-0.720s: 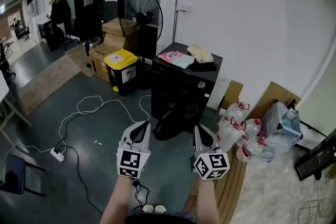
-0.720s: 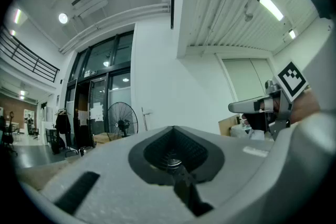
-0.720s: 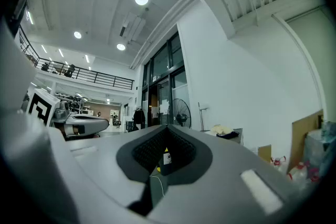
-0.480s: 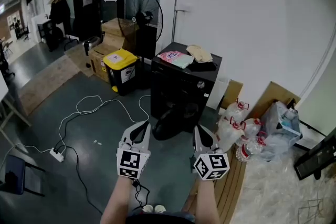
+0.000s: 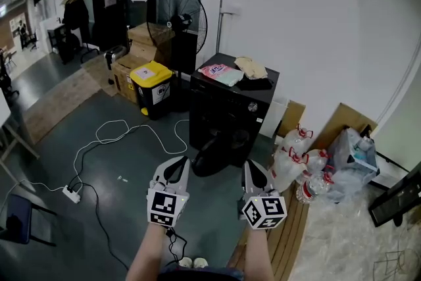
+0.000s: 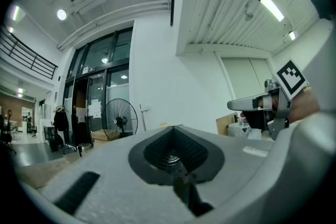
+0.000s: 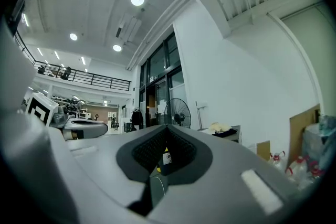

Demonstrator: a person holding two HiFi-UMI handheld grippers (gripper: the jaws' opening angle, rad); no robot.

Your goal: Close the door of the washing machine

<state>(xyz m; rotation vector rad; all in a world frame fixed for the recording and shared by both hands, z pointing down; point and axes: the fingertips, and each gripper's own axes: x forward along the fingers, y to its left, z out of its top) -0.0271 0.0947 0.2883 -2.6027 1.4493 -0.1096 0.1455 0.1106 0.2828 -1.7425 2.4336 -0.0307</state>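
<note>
Washing machine at centre frame, against white wall. Door appears to hang open at its lower front. No real change from half-second back. Left gripper and right gripper both closed, empty, at bottom centre, well apart from door. Judgement: approach not begun.

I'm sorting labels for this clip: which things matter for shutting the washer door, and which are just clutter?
Job: washing machine, its open door, left gripper, right gripper.
Lying about: yellow bin, fan, water bottles, power strip.
</note>
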